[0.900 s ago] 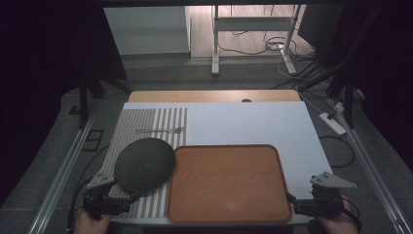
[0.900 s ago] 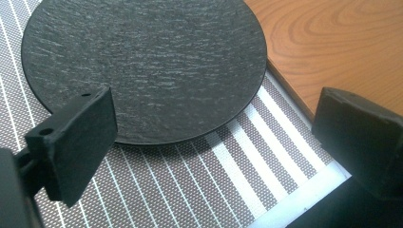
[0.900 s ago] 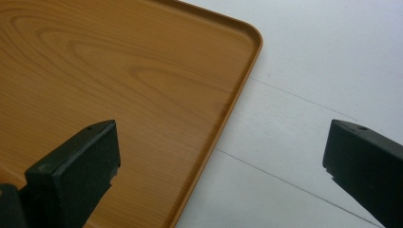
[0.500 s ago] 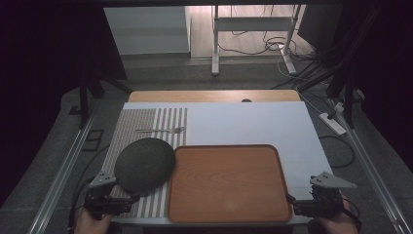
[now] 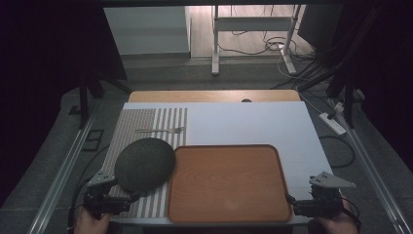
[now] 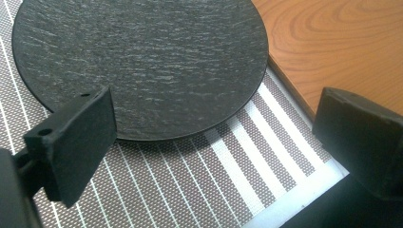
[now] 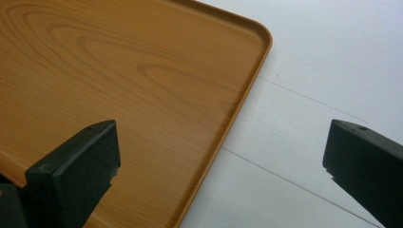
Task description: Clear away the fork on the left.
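Dark plate (image 6: pixel 138 66) lies on striped mat (image 6: pixel 199 190), just beside wooden tray (image 5: pixel 229 183). Left gripper (image 5: pixel 124 200) jaws spread wide, nothing held. Near rim should be approached low, pinched squarely.

A recording lab — a staged dining setup in a darkened room

Black curtains flank a white-topped table (image 5: pixel 253 124) set with a striped placemat (image 5: pixel 146 126), fork (image 5: pixel 160 130), dark plate (image 5: pixel 144 164) and wooden tray (image 5: pixel 229 183) — while loose cables (image 5: pixel 272 46), a power strip (image 5: pixel 332 123) and a bare desk frame (image 5: pixel 253 29) crowd the floor behind.
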Available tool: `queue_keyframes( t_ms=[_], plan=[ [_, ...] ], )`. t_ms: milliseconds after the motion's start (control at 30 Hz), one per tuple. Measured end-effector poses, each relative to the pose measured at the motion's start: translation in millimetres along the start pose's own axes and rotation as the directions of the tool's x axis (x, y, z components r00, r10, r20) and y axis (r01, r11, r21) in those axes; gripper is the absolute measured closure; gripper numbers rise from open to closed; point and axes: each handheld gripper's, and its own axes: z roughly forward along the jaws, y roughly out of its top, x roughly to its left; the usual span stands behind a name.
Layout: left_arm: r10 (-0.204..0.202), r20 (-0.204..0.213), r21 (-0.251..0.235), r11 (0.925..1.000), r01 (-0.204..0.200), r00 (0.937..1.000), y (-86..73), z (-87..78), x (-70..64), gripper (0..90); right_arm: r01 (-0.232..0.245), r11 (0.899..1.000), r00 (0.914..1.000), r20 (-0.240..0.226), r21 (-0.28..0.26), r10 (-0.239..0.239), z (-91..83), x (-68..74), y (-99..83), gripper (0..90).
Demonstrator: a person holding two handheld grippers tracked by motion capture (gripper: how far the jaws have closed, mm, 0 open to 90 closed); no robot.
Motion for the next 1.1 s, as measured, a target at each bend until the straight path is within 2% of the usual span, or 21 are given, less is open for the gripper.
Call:
queue_keyframes(
  t_ms=[167, 333, 500, 667, 1100],
  plan=[
    [0.0, 0.01, -0.002, 1.0, 0.0, 1.0, 2.4, 1.0, 0.0, 0.3, 0.002, 1.0, 1.0, -0.002, 0.002, -0.002, 0.3, 0.1, 0.1, 0.0],
    [0.024, -0.001, 0.007, 0.9997, -0.024, 0.9997, 7.8, 3.4, -0.8, 0.3, 0.005, 1.0, 1.0, -0.003, 0.002, -0.005, 0.2, 0.3, 0.2, 0.0],
    [0.031, 0.002, 0.006, 0.9995, -0.031, 0.9995, 10.0, 6.0, 0.8, 0.7, 0.009, 1.0, 1.0, -0.004, 0.001, -0.009, 0.3, 0.5, 0.1, 0.0],
    [0.042, 0.031, 0.015, 0.999, -0.042, 0.9986, 14.0, 14.0, 3.9, 0.5, 0.005, 1.0, 0.9999, -0.009, -0.008, -0.005, -0.6, 0.1, -0.1, 0.0],
    [0.052, 0.043, 0.047, 0.9974, -0.054, 0.9977, 30.5, 35.7, 16.6, 0.0, 0.012, 1.0, 0.9999, -0.011, -0.003, -0.012, 0.1, 0.7, 0.1, 0.0]
  ],
)
